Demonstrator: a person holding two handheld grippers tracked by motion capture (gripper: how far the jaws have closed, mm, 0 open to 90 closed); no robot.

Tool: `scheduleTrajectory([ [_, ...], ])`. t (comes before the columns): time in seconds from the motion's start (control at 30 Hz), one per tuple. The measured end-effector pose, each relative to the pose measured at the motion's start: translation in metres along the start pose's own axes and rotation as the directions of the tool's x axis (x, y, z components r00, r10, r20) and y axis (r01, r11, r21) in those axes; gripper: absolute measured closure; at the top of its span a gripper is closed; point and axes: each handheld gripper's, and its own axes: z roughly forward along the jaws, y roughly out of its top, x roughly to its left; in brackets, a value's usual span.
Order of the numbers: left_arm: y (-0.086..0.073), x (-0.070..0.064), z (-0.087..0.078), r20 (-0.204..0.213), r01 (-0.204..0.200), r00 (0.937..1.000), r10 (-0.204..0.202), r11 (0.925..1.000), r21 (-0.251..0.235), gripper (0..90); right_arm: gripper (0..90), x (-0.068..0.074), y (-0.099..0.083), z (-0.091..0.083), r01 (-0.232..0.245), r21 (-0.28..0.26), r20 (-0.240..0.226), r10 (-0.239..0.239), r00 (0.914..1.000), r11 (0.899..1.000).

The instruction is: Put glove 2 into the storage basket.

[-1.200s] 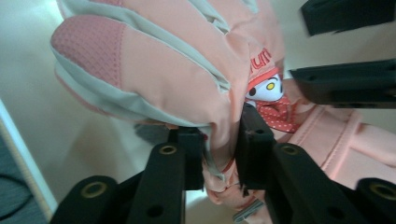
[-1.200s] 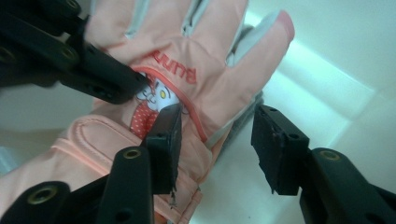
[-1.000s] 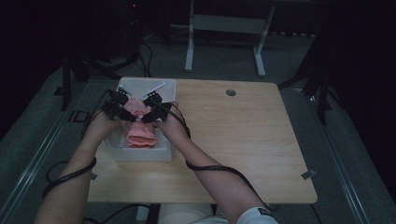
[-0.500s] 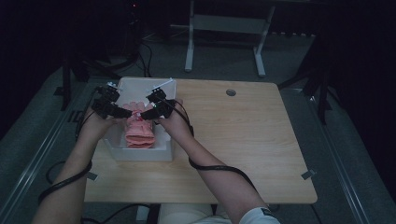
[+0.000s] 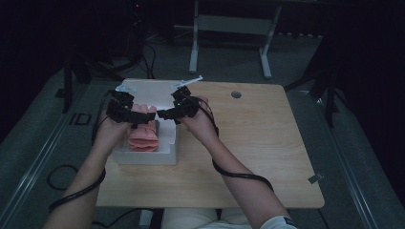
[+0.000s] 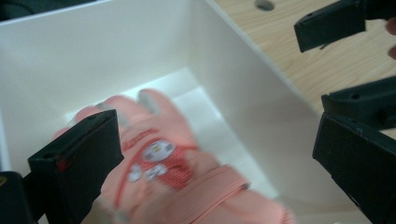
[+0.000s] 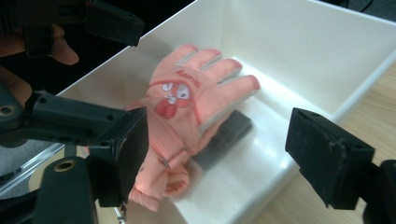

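Note:
A salmon-pink glove [image 5: 142,136] [image 7: 187,107] [image 6: 177,172] with a small cartoon print lies flat in a white box [image 5: 162,155] [image 7: 299,42] [image 6: 243,79] on the left part of the wooden table [image 5: 258,143]. A dark grey piece [image 7: 229,130] pokes out from under it. My left gripper [image 5: 143,116] [image 6: 212,140] hovers open over the glove's finger end. My right gripper [image 5: 165,114] [image 7: 224,140] faces it from the box's right side, also open, holding nothing.
The box's walls rise around the glove. The right half of the table is bare wood with a round grommet hole [image 5: 236,94]. Black cables trail from both forearms. A metal stand [image 5: 229,28] is on the dark floor behind the table.
Both grippers have drawn slightly apart and lifted off the glove. The glove, bunched up between them a second ago, now lies flat in the box.

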Motion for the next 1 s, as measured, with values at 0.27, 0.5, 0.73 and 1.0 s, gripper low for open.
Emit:
scheduleTrajectory([
  [0.27, 0.006, -0.031, 0.006, 0.072, -0.034, 0.9967, 0.036, 0.9988, -0.035, 1.0, 18.9, -0.023, -0.016, -0.032, 0.010, -0.027, 0.038, -0.009, 0.9992, 1.000],
  [0.5, 0.011, -0.064, 0.011, 0.120, -0.093, 0.9877, 0.100, 0.9939, -0.059, 1.0, 18.8, -0.038, -0.030, -0.052, 0.011, -0.027, 0.060, -0.010, 0.9982, 1.000],
  [0.73, 0.014, -0.102, 0.016, 0.202, -0.164, 0.9633, 0.177, 0.9833, -0.078, 1.0, 17.5, -0.050, -0.047, -0.065, 0.019, -0.022, 0.062, -0.018, 0.9979, 1.000],
  [1.0, 0.008, -0.136, 0.023, 0.257, -0.242, 0.9323, 0.254, 0.9670, -0.078, 0.9, 17.2, -0.063, -0.079, -0.069, 0.058, -0.017, 0.043, -0.057, 0.9974, 0.998],
])
